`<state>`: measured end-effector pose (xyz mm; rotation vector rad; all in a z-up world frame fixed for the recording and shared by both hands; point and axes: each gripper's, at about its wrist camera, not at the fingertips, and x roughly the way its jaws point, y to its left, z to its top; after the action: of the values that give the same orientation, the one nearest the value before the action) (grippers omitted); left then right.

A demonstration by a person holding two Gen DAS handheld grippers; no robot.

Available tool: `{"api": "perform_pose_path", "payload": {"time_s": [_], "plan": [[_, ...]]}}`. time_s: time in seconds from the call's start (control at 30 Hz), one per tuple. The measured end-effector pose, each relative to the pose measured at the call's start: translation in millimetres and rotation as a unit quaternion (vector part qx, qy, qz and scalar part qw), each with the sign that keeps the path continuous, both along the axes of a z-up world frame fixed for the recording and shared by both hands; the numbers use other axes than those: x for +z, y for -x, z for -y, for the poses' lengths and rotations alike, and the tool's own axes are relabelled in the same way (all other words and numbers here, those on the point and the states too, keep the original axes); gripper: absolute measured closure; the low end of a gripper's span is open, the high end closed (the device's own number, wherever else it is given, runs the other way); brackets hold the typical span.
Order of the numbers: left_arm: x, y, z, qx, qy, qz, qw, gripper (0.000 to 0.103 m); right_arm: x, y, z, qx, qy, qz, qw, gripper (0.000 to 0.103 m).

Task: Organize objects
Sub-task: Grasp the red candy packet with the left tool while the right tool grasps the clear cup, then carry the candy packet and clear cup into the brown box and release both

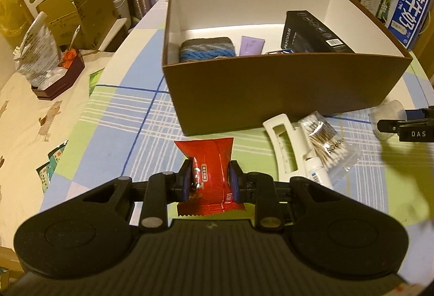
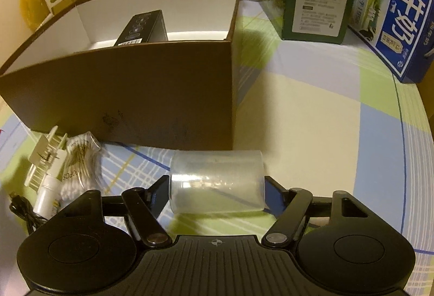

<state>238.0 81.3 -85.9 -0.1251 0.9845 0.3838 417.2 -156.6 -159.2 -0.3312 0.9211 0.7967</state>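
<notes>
The left hand-held gripper [image 1: 209,178] is clamped on a red foil snack packet [image 1: 208,176], held just short of the brown cardboard box [image 1: 284,95] on the checked-cloth worktop [image 1: 130,127]. The right hand-held gripper [image 2: 217,194] has its jaws against both ends of a clear plastic cylinder [image 2: 217,182] lying sideways beside the box's near corner. A white hair clip [image 1: 284,144], a bag of cotton swabs [image 1: 325,144] and a small white bottle [image 1: 318,173] lie together before the box. Inside rest a black carton [image 1: 314,32], a lilac tube [image 1: 251,44] and a blue-grey pouch [image 1: 207,50].
</notes>
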Motion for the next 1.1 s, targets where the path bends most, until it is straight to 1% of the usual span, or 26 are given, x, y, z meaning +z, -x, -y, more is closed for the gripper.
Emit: {"api": "perform_pose_path", "payload": {"time_s": [0.17, 0.37, 0.57, 0.7, 0.93, 1.1], "plan": [[2, 5, -4, 0.005, -0.001, 0.002, 1.0000, 0.079, 7, 7, 4, 0.000, -0.004, -0.003, 1.000, 0.034], [11, 11, -7, 0.006, -0.007, 0.010, 0.9999, 0.079, 28, 22, 14, 0.000, -0.023, -0.007, 1.000, 0.034], [31, 13, -7, -0.005, -0.013, 0.032, 0.9994, 0.079, 59, 35, 31, 0.005, -0.057, -0.015, 0.998, 0.034], [49, 9, -6, -0.019, -0.016, 0.053, 0.9983, 0.079, 86, 40, 36, 0.008, -0.088, -0.011, 0.996, 0.034], [73, -9, -7, -0.045, -0.025, 0.085, 0.9951, 0.079, 124, 34, 19, 0.009, -0.135, 0.005, 0.991, 0.034], [82, -26, -8, -0.062, -0.031, 0.098, 0.9928, 0.079, 132, 27, -3, 0.010, -0.142, 0.013, 0.990, 0.034]]}}
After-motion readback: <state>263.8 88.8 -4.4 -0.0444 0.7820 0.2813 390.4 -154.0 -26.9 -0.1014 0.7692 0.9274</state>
